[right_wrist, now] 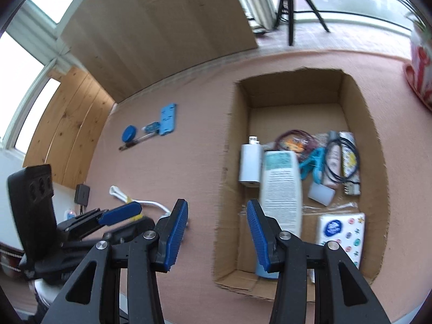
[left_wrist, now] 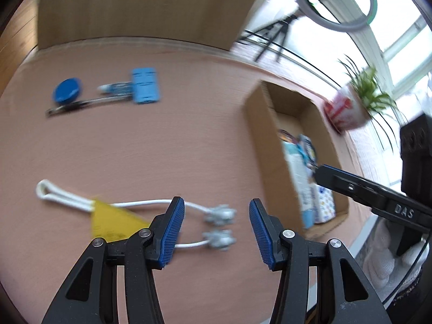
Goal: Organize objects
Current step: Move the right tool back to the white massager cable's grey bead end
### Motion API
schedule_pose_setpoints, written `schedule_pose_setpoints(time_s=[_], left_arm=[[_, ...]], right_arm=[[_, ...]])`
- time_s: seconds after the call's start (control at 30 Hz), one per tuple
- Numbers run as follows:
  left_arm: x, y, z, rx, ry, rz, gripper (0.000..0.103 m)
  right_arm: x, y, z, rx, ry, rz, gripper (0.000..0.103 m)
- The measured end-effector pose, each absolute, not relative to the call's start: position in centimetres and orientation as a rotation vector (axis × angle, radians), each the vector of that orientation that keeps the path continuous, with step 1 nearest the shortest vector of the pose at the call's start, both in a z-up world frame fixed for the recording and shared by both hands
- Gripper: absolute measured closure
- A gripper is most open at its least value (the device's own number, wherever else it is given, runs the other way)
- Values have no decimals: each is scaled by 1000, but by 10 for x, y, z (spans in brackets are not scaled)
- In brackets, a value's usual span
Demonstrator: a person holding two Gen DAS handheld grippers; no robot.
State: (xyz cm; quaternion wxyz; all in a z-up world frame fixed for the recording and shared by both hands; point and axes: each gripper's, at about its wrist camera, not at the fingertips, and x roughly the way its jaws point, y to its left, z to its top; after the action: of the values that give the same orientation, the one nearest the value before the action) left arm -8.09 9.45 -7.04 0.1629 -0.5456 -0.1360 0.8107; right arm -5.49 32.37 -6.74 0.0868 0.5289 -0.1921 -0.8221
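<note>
My left gripper (left_wrist: 216, 216) hangs open above a white cable (left_wrist: 151, 203) on the pink table. The cable has a yellow tag (left_wrist: 108, 220), and its two metal plugs (left_wrist: 220, 226) show in the gap between my fingers, untouched. My right gripper (right_wrist: 217, 216) is open and empty over the left wall of the cardboard box (right_wrist: 232, 162). The box holds a white bottle (right_wrist: 282, 189), a white charger (right_wrist: 251, 164), a teal clip, a dark cord, a sticker packet (right_wrist: 341, 232) and other small items. At the far left lie a blue lid (left_wrist: 66, 90), a pen (left_wrist: 81, 105), a small tube (left_wrist: 116, 87) and a light blue card (left_wrist: 145, 85).
A wooden board (right_wrist: 162, 27) leans behind the table. A potted plant in a red and white pot (left_wrist: 345, 110) stands right of the box. A tripod (right_wrist: 290, 5) and a ring light (left_wrist: 334, 2) are beyond the table. One finger of my right gripper (left_wrist: 340, 181) reaches over the box.
</note>
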Motion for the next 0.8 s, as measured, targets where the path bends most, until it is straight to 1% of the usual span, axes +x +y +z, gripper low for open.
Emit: schedule_pose_setpoints(time_s=[0.17,0.37,0.5,0.67,0.8], left_arm=[[-80,31,-85,-1625,-489,2385,49],[-80,-39,-109,-1724,-634,2443,49],[-83,-62,-126,-1768,-745,2411,49],[-89,-70,-138,-1775,-812,2367,49],[-96,-70,-144,-1779,-824,2353,49]], right_arm=[[-59,301,-66,1530,-505,-2454,61],[-71,256,-77,1603,-299,-2370,61],[-80,229,-90,1677,-158,-2302,61],[-91,204,-107,1740,-43,-2268,61],[-96,190,-123,1792,32,-2246,61]])
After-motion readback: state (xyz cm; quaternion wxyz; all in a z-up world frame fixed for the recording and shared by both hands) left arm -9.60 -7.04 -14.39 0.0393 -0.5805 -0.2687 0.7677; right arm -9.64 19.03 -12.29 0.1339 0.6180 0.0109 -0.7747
